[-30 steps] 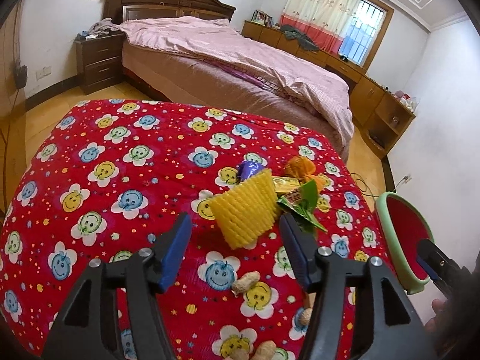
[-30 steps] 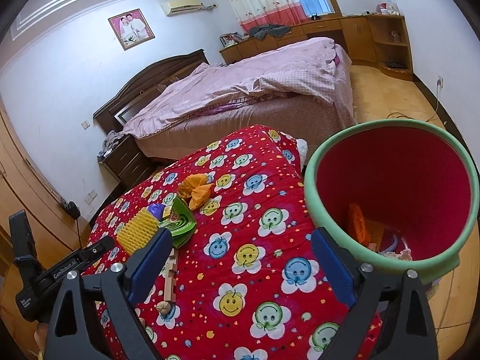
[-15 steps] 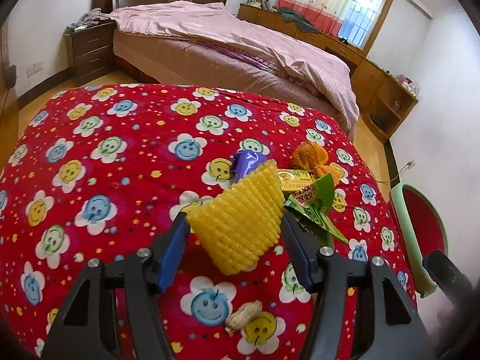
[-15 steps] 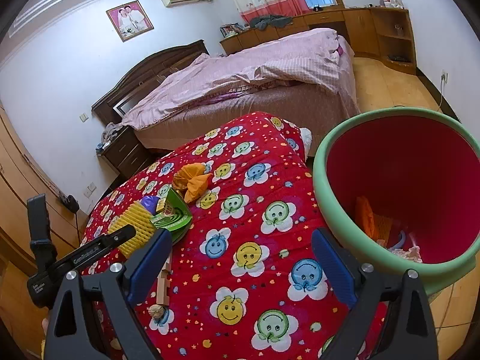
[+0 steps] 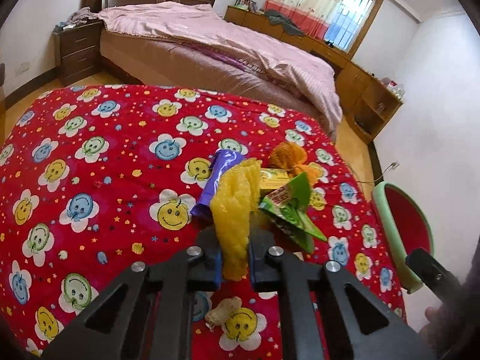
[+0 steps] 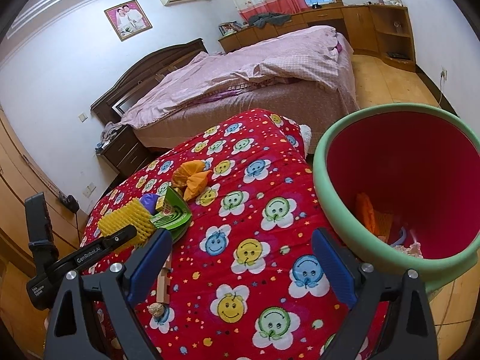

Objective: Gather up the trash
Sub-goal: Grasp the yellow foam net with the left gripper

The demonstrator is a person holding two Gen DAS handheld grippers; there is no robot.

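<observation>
The left gripper (image 5: 234, 258) has its 2 blue pads clamped tight on the near end of a yellow foam net (image 5: 235, 210), the ribbed sleeve kind that wraps fruit. The net is squeezed narrow where the pads bite it and fans out wider beyond them, over the red quilt (image 5: 99, 156) with its smiley flowers.

Just past the net sits the small heap of litter it belongs to: a purple wrapper (image 5: 217, 180) touching its left side, a green snack packet (image 5: 292, 210) on its right, a yellow-green box (image 5: 274, 177) behind that, and a crumpled orange wrapper (image 5: 289, 156) farthest back. A peanut (image 5: 223, 315) in its shell lies on the quilt close under the left gripper.

The right gripper (image 6: 241, 265) hangs above the quilt with its pads wide apart and nothing between them. Seen from that side, the left gripper reaches in from the lower left to the yellow net at the edge of the heap. Just to the right of the quilt's edge stands the bin (image 6: 327, 186), green rim and red inside, mouth tilted toward the camera, with some orange and pale scraps (image 6: 367, 213) already lying at the bottom. A light wooden stick (image 6: 165, 282) lies on the quilt near the right gripper's left finger, with another shell (image 6: 156, 310) at its near end.
</observation>
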